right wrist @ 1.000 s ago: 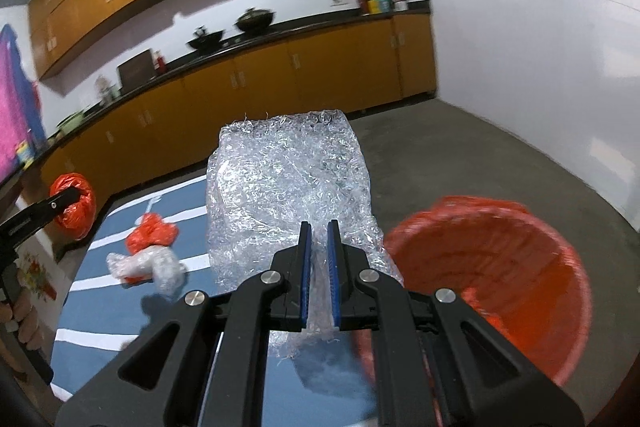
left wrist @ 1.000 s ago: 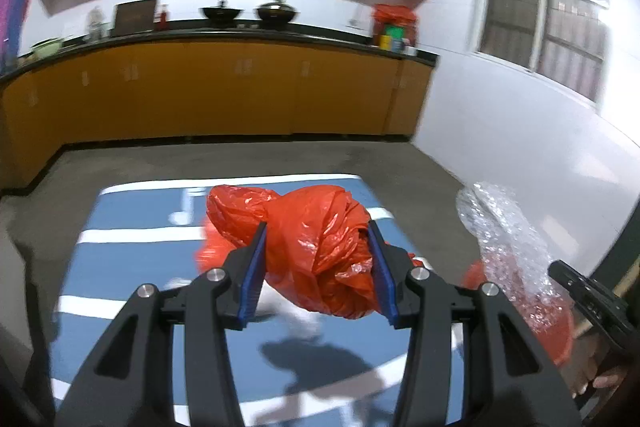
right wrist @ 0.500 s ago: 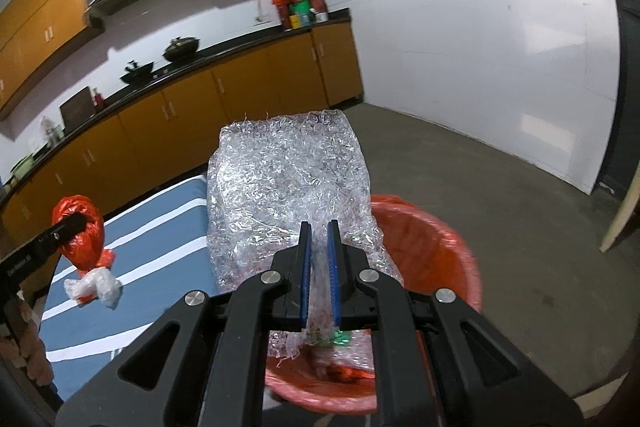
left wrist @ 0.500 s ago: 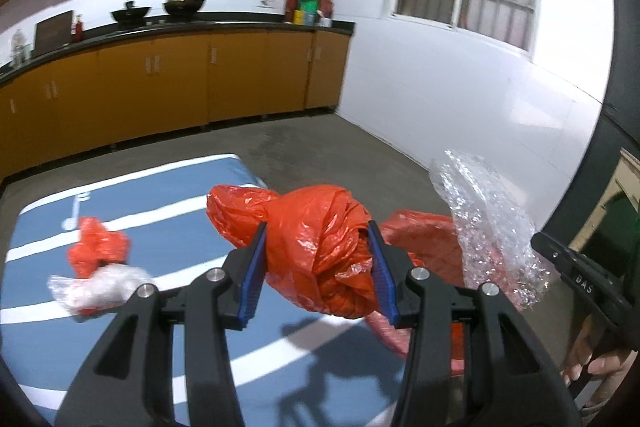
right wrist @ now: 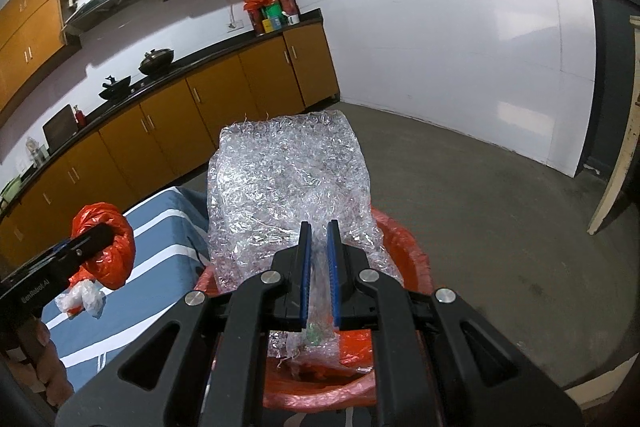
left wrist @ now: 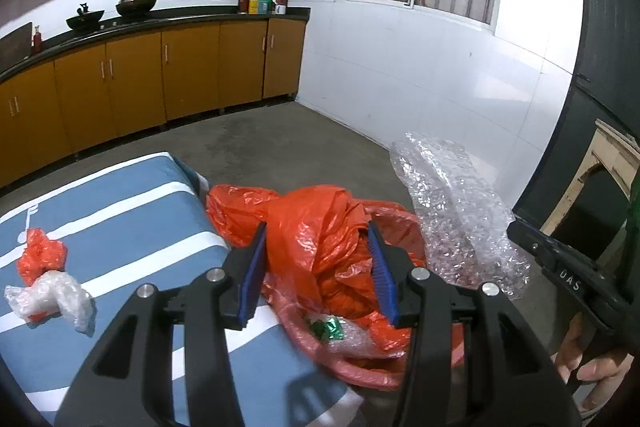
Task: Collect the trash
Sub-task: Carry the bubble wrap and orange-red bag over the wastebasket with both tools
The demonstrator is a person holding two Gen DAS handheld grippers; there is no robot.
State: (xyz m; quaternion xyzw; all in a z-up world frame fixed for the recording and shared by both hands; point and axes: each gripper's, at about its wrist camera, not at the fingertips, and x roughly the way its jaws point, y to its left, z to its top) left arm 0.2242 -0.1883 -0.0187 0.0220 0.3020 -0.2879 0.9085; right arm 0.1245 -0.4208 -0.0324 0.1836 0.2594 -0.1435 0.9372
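L tool (left wrist: 316, 267) grips red bag (left wrist: 316, 239); R tool (right wrist: 319, 275) pinches bubble wrap (right wrist: 288, 183).

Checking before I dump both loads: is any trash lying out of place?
Yes. A small orange bag scrap and a clear plastic wad lie on the striped table, outside the red bin.

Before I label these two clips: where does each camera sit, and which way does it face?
Left wrist: on the left tongs, facing the red bin; they clamp a red bag.
Right wrist: on the right tongs, facing the kitchen; they pinch bubble wrap.
Shared: bin, both loads, striped table.
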